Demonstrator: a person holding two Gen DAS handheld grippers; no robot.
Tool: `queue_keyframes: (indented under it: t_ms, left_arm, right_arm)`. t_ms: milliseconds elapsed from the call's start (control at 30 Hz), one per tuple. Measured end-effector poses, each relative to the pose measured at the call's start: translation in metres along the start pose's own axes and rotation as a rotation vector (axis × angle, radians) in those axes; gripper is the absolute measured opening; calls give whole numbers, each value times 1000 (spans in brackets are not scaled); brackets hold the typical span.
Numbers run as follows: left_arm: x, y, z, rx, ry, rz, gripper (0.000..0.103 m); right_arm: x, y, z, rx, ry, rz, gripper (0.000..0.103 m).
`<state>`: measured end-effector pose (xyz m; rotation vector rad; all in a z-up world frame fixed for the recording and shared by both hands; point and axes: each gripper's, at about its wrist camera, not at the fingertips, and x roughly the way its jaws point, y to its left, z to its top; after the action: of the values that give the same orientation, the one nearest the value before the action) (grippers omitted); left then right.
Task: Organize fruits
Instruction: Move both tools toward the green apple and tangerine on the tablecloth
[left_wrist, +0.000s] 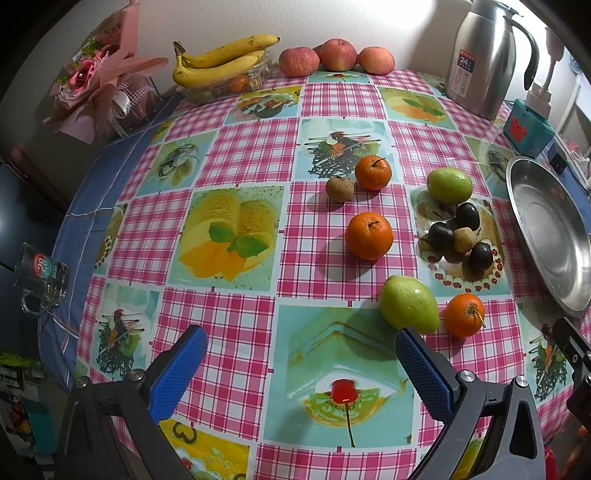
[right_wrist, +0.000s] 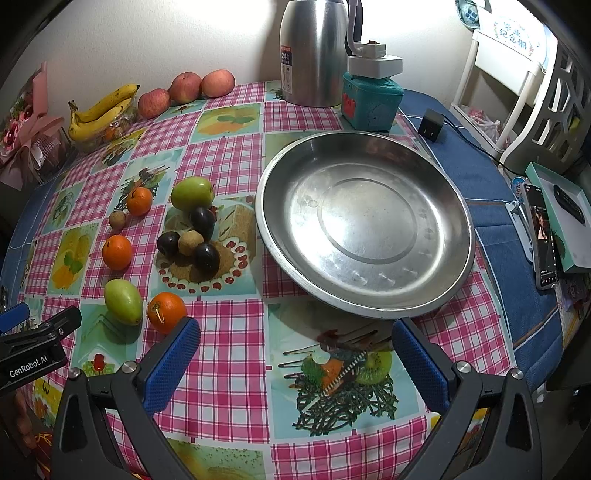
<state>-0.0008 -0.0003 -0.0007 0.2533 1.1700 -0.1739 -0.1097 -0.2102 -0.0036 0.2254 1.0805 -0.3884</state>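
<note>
**Fruit loose on the worktop, both claws wide and empty**

The worktop (right_wrist: 229, 162) is cut off by the frame at its near edge in both views, and its far left side falls into shadow. Its cover is glossy, checked pink and white with printed dessert panels, over a blue cloth. The steel dish (right_wrist: 364, 225) is round, shallow and scuffed, with nothing in it; the left wrist view shows only its left part. Behind it the brushed-metal jug (right_wrist: 314, 51) loses its top to the frame. At the back wall a bunch of bananas (left_wrist: 218, 61) lies on a clear plastic box whose contents are hard to make out, beside three apples (left_wrist: 334, 55).

The loose fruit lies left of the dish: two smooth green fruits (right_wrist: 123, 301) (right_wrist: 192, 194), three dimpled oranges (right_wrist: 167, 312) (right_wrist: 117, 252) (right_wrist: 139, 201), a cluster of dark glossy plums (right_wrist: 205, 254) with a small dull brown fruit (right_wrist: 190, 242) among them, and another brown one (right_wrist: 117, 219) apart.

The left claw (left_wrist: 301, 354) hangs above the cloth with its blue ribbed pads spread wide, gripping nothing; its right pad overlaps the nearest green fruit in the picture, and contact cannot be told. The right claw (right_wrist: 295, 345) is equally wide and empty, above the cloth before the dish.
</note>
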Motion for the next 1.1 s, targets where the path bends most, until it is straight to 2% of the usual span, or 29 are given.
queue_keyframes:
  t_ms: [400, 467, 500, 567, 600, 800, 933, 1000, 1100]
  left_arm:
    - [5, -8, -5, 7, -17, -24, 103]
    - [-1, -5, -3, -3, -43, -50, 103]
    - [-1, -3, -3, -22, -87, -90, 103]
    - [-4, -2, -2, -24, -97, -94, 103]
    - [-3, -2, -1, -12, -82, -66, 103]
    - [0, 5, 4, -45, -72, -31, 103]
    - [3, 11, 7, -105, -60, -68, 103]
    - [8, 15, 9, -155, -14, -123, 103]
    - [11, 18, 12, -188, 9, -145, 103]
  right_arm:
    - [0, 0, -1, -2, 2, -1, 103]
    - [1, 0, -1, -3, 3, 0, 103]
    - [2, 1, -2, -4, 5, 0, 103]
    - [2, 1, -1, -8, 8, 1, 103]
    - [2, 2, -2, -11, 9, 3, 103]
    - [4, 6, 1, -30, 24, 15, 103]
    - [9, 10, 6, -22, 32, 50, 103]
    - [13, 15, 8, -20, 42, 75, 103]
    - [19, 22, 11, -23, 50, 109, 103]
